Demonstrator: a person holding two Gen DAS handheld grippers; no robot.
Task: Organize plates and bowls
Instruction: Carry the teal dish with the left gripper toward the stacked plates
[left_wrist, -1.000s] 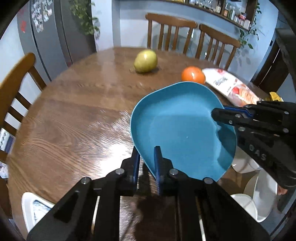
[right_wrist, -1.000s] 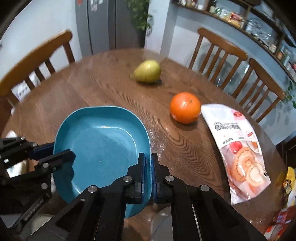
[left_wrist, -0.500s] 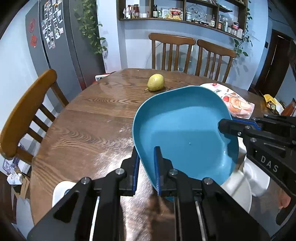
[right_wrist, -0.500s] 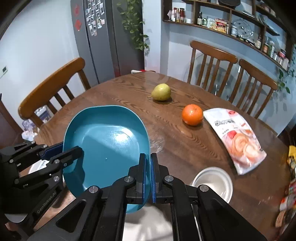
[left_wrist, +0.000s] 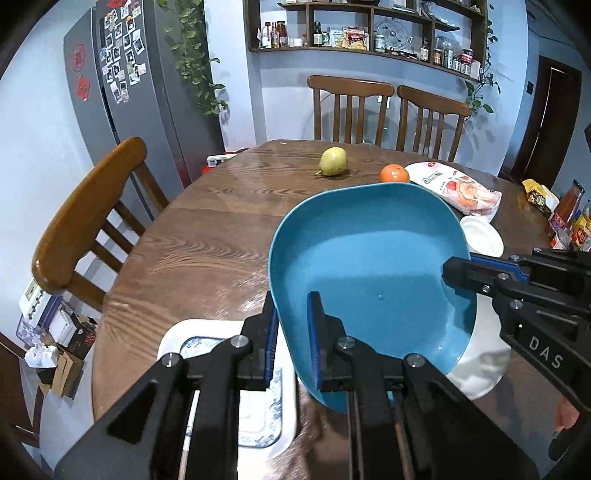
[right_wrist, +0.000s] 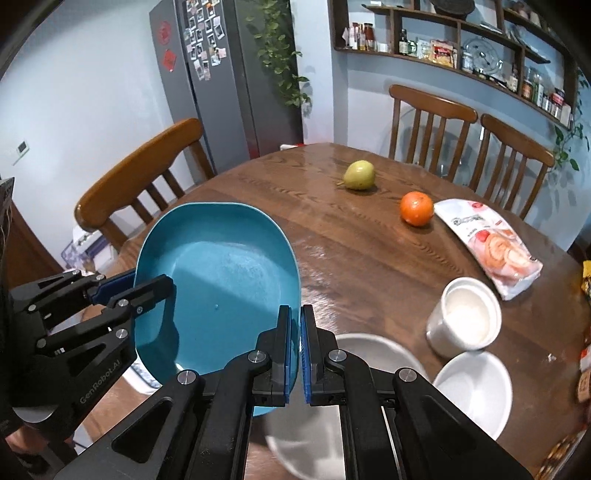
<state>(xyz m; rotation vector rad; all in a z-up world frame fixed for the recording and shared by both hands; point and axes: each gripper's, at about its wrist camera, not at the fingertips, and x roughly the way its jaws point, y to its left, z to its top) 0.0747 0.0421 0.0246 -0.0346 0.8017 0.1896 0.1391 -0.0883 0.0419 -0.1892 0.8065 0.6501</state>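
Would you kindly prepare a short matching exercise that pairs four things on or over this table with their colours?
Things:
1. plate held by both grippers
2. pear
3. round fruit beside the snack bag
4. cup

Colours:
A. orange
B. white
C. blue
D. yellow-green

Pairs: 1-C, 2-D, 3-A, 4-B

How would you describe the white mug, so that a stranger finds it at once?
On the round table, look near the snack bag. The mug stands just below that bag, above two white bowls. It alone is tall and straight-walled; the bowls are low and wide.
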